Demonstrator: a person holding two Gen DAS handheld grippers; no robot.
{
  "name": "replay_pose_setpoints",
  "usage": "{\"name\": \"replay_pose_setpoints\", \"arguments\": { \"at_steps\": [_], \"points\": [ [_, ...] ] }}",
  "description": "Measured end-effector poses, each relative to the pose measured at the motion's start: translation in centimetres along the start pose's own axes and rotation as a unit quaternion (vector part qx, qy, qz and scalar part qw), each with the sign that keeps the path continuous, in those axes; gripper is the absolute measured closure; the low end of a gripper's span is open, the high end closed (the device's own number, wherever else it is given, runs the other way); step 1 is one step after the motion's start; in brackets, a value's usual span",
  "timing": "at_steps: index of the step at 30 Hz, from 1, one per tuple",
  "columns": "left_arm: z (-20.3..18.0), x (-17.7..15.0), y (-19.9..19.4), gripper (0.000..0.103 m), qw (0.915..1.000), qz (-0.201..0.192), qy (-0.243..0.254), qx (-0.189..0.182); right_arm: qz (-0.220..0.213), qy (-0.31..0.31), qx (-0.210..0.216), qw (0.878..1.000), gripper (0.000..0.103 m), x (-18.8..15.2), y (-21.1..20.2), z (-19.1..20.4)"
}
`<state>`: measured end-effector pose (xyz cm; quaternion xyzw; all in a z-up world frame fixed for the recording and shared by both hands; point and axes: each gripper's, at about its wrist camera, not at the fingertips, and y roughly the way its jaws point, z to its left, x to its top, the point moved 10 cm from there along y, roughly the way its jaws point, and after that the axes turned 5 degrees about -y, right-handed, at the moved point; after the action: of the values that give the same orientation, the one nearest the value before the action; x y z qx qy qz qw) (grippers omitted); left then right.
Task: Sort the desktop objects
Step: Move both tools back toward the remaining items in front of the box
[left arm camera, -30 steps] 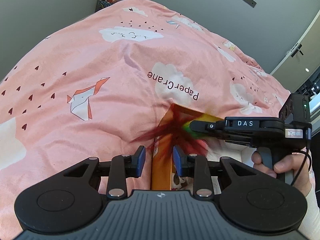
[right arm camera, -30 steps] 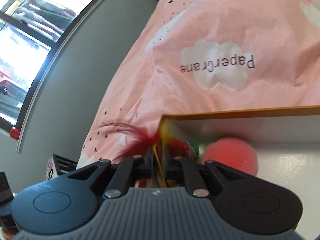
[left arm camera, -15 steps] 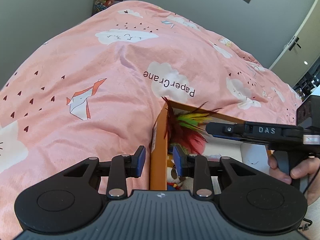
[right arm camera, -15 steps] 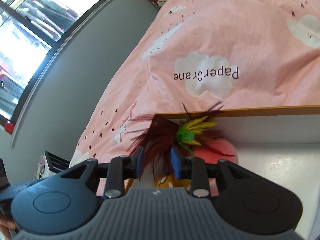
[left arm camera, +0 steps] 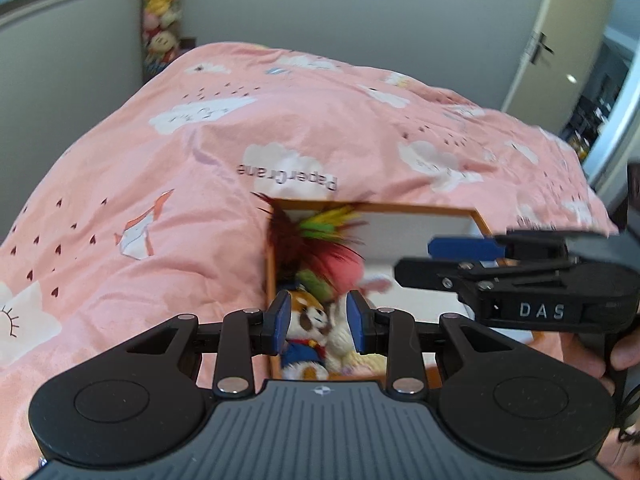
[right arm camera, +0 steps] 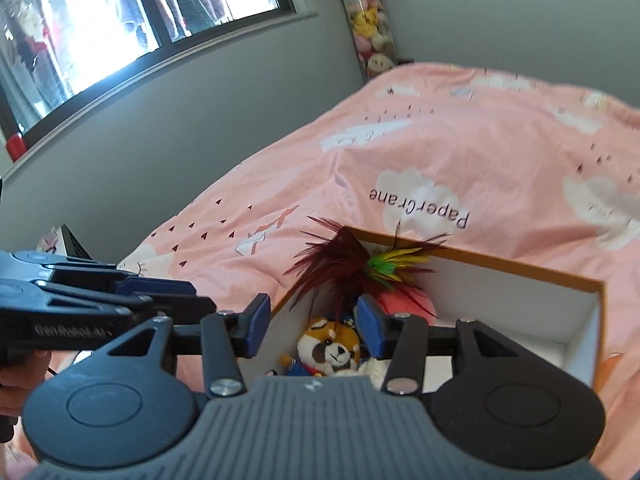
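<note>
An orange-rimmed white box [left arm camera: 420, 210] [right arm camera: 520, 270] lies on the pink bedspread. A feather toy [left arm camera: 316, 232] [right arm camera: 360, 264] with dark red, green and yellow feathers rests in its far left corner, over a pink pompom [left arm camera: 340, 268] [right arm camera: 408, 304]. A red panda plush [left arm camera: 308, 320] [right arm camera: 330, 344] lies in the box nearer me. My left gripper [left arm camera: 318, 322] is open and empty above the plush. My right gripper [right arm camera: 312, 324] is open and empty above the box; it also shows in the left wrist view [left arm camera: 460, 254].
The pink bedspread [left arm camera: 140, 168] [right arm camera: 460, 140] with cloud prints spreads around the box. Grey walls, a window [right arm camera: 120, 20] and a column of plush toys [left arm camera: 160, 20] [right arm camera: 372, 32] stand behind it. A door [left arm camera: 560, 40] is at the right.
My right gripper opened and let go of the feather toy, which now rests in the box. Both grippers lifted and drew back from the box.
</note>
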<state>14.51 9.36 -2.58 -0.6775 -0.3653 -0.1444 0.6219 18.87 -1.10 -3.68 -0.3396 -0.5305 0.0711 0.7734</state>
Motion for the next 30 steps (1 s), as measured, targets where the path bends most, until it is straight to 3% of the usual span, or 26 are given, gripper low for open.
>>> {"name": "replay_pose_setpoints", "arguments": {
  "at_steps": [1, 5, 8, 17, 23, 30],
  "points": [
    [-0.8, -0.6, 0.0, 0.069, 0.9999, 0.001, 0.01, -0.001, -0.003, -0.004, -0.005, 1.0, 0.041, -0.3, -0.6, 0.2],
    [-3.2, -2.9, -0.3, 0.068, 0.9994, 0.005, 0.033, -0.012, -0.02, -0.017, -0.033, 0.999, 0.038, -1.7, -3.0, 0.4],
    [-4.2, -4.2, -0.5, 0.067, 0.9991, 0.01, 0.036, -0.021, -0.042, 0.001, -0.047, 0.998, 0.023, -2.8, -4.9, -0.1],
    [-5.1, -7.5, -0.6, 0.065, 0.9985, 0.024, 0.048, -0.011, -0.046, 0.025, -0.094, 0.994, 0.022, -6.7, -8.3, -0.6],
    [-4.9, -9.5, -0.4, 0.055, 0.9976, 0.053, 0.038, -0.022, -0.016, 0.041, -0.118, 0.992, 0.022, -10.0, -8.6, -0.9],
    [-4.6, -11.1, -0.3, 0.055, 0.9956, 0.082, 0.039, -0.023, 0.036, 0.072, -0.123, 0.989, 0.022, -13.5, -8.2, -1.0]
  ]
}}
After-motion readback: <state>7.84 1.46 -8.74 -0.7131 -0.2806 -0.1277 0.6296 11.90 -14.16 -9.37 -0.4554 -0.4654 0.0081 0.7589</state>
